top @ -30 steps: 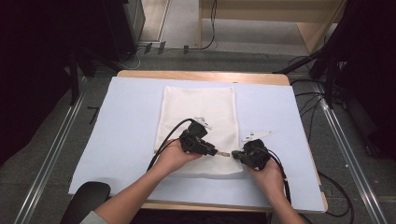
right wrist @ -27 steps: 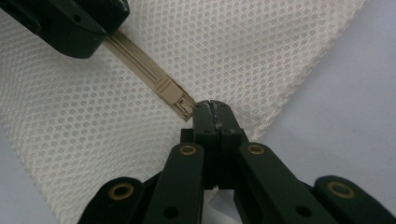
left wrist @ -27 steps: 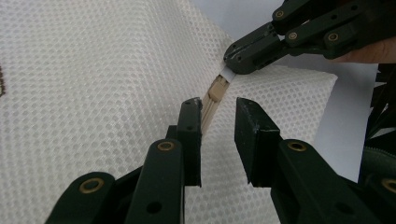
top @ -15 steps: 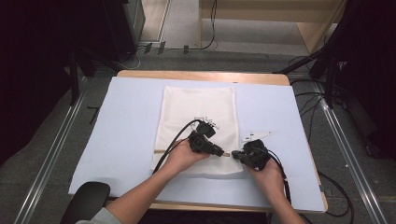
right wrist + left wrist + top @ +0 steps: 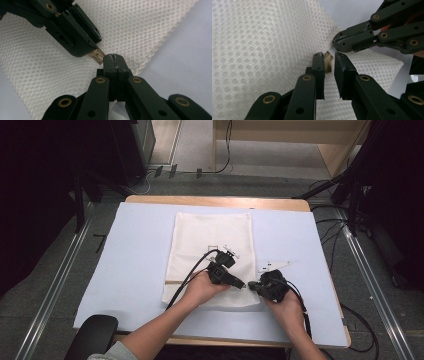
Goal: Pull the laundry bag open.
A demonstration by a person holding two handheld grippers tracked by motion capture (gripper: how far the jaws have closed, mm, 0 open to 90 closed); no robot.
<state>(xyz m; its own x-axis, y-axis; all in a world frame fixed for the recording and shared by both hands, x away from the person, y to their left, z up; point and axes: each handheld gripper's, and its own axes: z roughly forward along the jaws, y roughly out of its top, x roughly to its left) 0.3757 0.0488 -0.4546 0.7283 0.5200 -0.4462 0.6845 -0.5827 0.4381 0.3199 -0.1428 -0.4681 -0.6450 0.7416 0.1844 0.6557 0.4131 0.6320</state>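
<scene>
Our left gripper [image 5: 329, 66] has just been closing on the beige zipper pull [image 5: 328, 61] of the white mesh bag [image 5: 210, 240]; directly opposite, tip to tip, our right gripper [image 5: 114, 58] is pressed together, pinching the bag's edge beside it.

Both grippers are black, the left gripper [image 5: 242, 284] and the right gripper [image 5: 254, 286]. Each has flat jointed bars with round gold pins. A black cable [image 5: 192, 274] hangs from each one. The person's left arm has a grey sleeve [image 5: 113, 353].
</scene>
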